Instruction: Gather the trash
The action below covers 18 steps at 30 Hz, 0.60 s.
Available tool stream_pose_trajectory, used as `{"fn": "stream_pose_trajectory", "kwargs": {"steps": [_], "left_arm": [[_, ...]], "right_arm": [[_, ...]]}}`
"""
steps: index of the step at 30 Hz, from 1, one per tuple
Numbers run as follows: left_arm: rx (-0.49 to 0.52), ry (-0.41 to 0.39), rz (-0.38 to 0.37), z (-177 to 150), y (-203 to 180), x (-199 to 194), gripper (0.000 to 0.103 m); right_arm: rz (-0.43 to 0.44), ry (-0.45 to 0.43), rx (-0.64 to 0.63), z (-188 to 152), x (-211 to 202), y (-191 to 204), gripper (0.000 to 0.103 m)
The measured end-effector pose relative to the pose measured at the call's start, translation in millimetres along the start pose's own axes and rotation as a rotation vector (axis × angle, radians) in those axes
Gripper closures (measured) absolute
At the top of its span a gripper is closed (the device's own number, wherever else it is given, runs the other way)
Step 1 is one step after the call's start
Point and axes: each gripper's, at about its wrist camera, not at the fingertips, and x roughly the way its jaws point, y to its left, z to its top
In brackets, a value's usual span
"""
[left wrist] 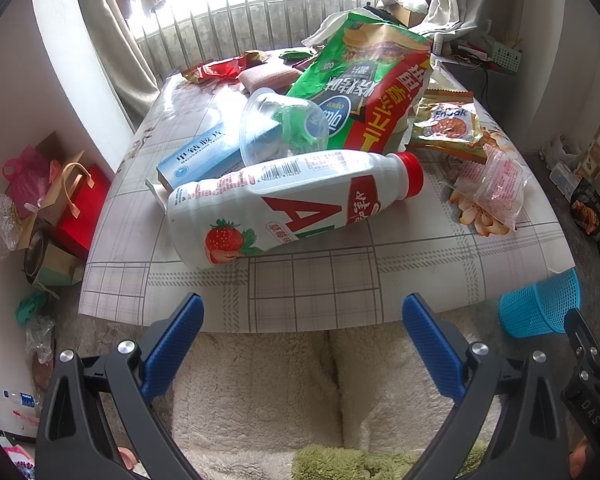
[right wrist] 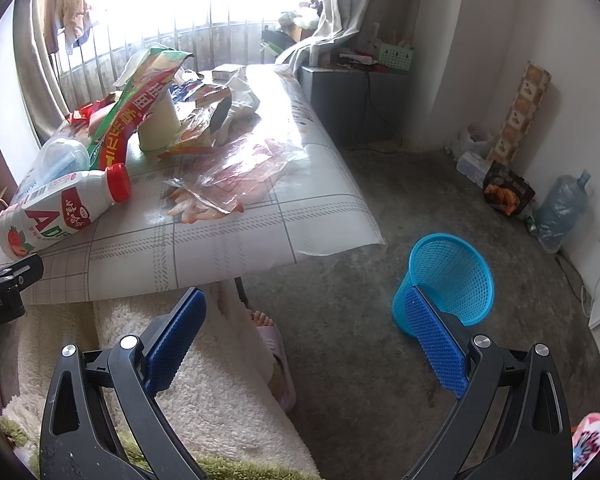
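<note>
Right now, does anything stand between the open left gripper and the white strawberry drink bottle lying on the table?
Nothing visible does. Left gripper hangs open off the table's near edge, and only bare checked tablecloth lies before the white red-capped bottle.

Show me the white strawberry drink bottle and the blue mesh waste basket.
White strawberry drink bottle (left wrist: 284, 200), left wrist view, on its label.
Blue mesh waste basket (right wrist: 452, 276), right wrist view, on its inner wall.

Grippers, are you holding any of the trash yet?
No. The left gripper and the right gripper are both open and empty. The bottle lies untouched on the table.
</note>
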Motion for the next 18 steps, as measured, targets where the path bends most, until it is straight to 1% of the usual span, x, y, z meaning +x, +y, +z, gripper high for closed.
{"fn": "stream_pose_trajectory", "kwargs": {"steps": [18], "left_arm": [[0.0,0.001,0.0,0.3,-0.2,0.1,0.006]], "right_arm": [[0.002,0.0,0.001,0.2,0.1,0.5,0.008]]}}
